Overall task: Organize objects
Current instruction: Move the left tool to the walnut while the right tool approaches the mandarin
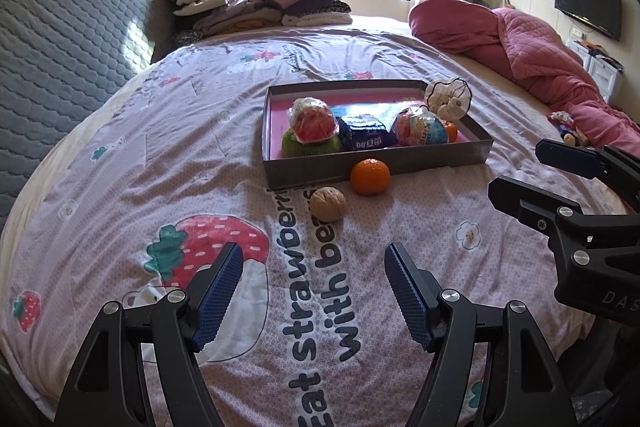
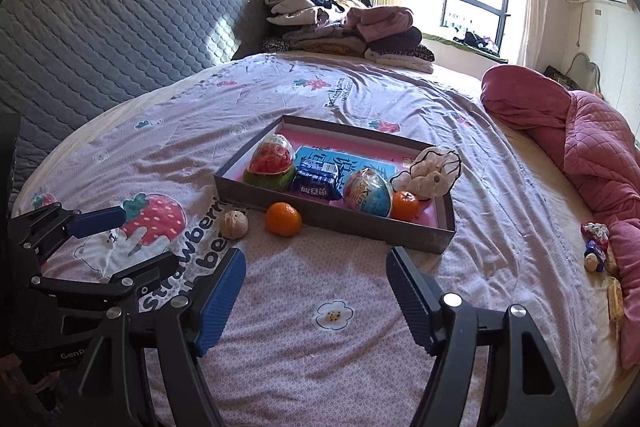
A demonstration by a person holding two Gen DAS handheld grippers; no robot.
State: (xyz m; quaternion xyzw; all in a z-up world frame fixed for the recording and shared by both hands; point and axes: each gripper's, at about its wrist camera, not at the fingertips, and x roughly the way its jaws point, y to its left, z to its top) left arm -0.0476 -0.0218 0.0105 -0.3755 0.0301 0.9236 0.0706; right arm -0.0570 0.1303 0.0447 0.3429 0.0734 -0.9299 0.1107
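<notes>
Hand-held grippers point(image 1: 314, 291) point(image 2: 316, 297) gape; only right view shows snacks point(image 2: 596, 251).

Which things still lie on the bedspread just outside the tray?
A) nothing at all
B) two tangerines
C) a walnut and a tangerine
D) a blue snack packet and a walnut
C: the walnut and a tangerine sit on the bedspread before the tray's near wall, both grippers open behind them.
</notes>
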